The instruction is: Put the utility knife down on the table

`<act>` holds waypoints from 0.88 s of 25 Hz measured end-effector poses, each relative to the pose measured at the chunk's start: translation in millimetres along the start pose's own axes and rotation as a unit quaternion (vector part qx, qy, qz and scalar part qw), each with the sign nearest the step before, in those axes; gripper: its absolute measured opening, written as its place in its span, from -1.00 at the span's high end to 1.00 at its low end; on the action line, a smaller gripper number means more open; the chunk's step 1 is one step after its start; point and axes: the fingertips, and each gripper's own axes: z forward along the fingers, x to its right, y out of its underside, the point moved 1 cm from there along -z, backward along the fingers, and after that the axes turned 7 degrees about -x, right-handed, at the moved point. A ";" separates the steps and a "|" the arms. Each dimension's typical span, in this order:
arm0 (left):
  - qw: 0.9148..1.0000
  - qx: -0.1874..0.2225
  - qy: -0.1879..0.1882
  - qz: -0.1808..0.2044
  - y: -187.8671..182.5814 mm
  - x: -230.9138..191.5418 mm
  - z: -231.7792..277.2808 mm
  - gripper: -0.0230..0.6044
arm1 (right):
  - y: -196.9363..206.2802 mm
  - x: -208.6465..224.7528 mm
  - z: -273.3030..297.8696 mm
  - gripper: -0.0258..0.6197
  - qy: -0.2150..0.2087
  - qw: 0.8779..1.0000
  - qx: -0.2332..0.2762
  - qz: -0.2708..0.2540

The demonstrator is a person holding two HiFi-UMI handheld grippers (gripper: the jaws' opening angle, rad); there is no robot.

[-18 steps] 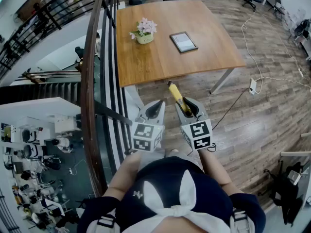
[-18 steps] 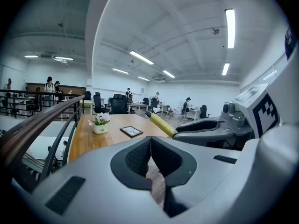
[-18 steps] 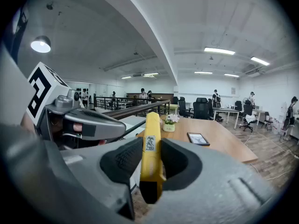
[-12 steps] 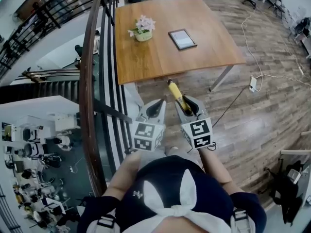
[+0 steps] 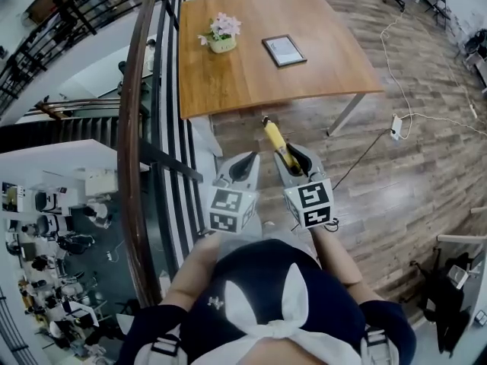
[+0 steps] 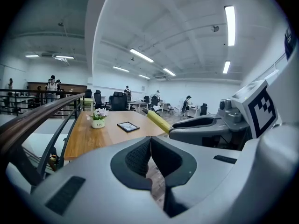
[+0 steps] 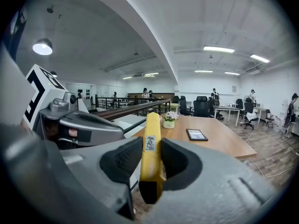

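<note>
The yellow utility knife [image 7: 151, 164] sits clamped between the right gripper's [image 7: 151, 155] jaws. Only that gripper's view shows its small label. Its long axis follows the jaws, tip forward toward the wooden table [image 5: 251, 74]. The head view places it above the floor [image 5: 396, 181], short of the table's edge. The left gripper [image 6: 150, 154] is closed and empty.

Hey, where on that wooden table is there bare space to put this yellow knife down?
The table is bare for the utility knife along its whole near edge, in front of the flower pot and the tablet, and to the right of the tablet. The far half, around those two, is the busiest.
</note>
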 end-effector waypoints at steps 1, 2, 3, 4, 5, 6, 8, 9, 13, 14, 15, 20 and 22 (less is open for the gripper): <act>1.000 -0.002 0.002 0.001 1.0 2.0 1.4 0.87 | 1.6 1.2 -0.9 0.54 0.000 1.000 0.000 0.003; 1.000 -0.005 0.004 0.002 1.4 3.3 3.0 0.87 | 2.6 2.3 -1.2 0.54 0.000 1.000 0.000 0.006; 1.000 -0.007 0.005 0.004 0.8 3.6 5.1 0.87 | 2.8 3.9 -0.8 0.54 0.000 1.000 0.000 0.008; 1.000 -0.008 0.006 0.005 -0.8 3.2 7.9 0.87 | 2.3 6.1 0.2 0.54 0.000 1.000 0.000 0.010; 1.000 -0.009 0.007 0.005 -2.9 2.2 11.1 0.87 | 1.5 9.0 1.8 0.54 0.001 1.000 0.000 0.012; 1.000 -0.009 0.008 0.005 -5.0 0.8 14.8 0.87 | 0.7 12.0 3.8 0.54 0.002 1.000 0.000 0.013; 1.000 -0.010 0.011 0.004 -7.9 -2.5 23.3 0.87 | 0.1 18.0 9.2 0.54 0.004 1.000 -0.001 0.015; 1.000 -0.011 0.013 0.004 -8.8 -4.5 28.4 0.87 | 0.2 21.3 13.0 0.54 0.004 1.000 -0.002 0.015; 1.000 -0.016 0.021 0.004 -14.6 -18.4 55.4 0.87 | -4.5 38.4 36.3 0.54 0.004 1.000 -0.003 0.014; 1.000 -0.016 0.022 0.004 -17.9 -23.5 62.6 0.87 | -7.5 43.4 43.7 0.54 0.003 1.000 -0.003 0.013; 1.000 -0.015 0.023 0.003 -22.1 -29.4 69.9 0.87 | -11.2 48.7 51.6 0.54 0.003 1.000 -0.004 0.011; 1.000 -0.011 0.021 -0.005 -45.2 -68.1 108.2 0.87 | -34.9 75.9 97.0 0.54 0.003 1.000 -0.008 0.005; 1.000 -0.012 0.021 -0.007 -55.9 -83.8 121.0 0.87 | -46.6 84.8 113.7 0.54 0.003 1.000 -0.009 0.001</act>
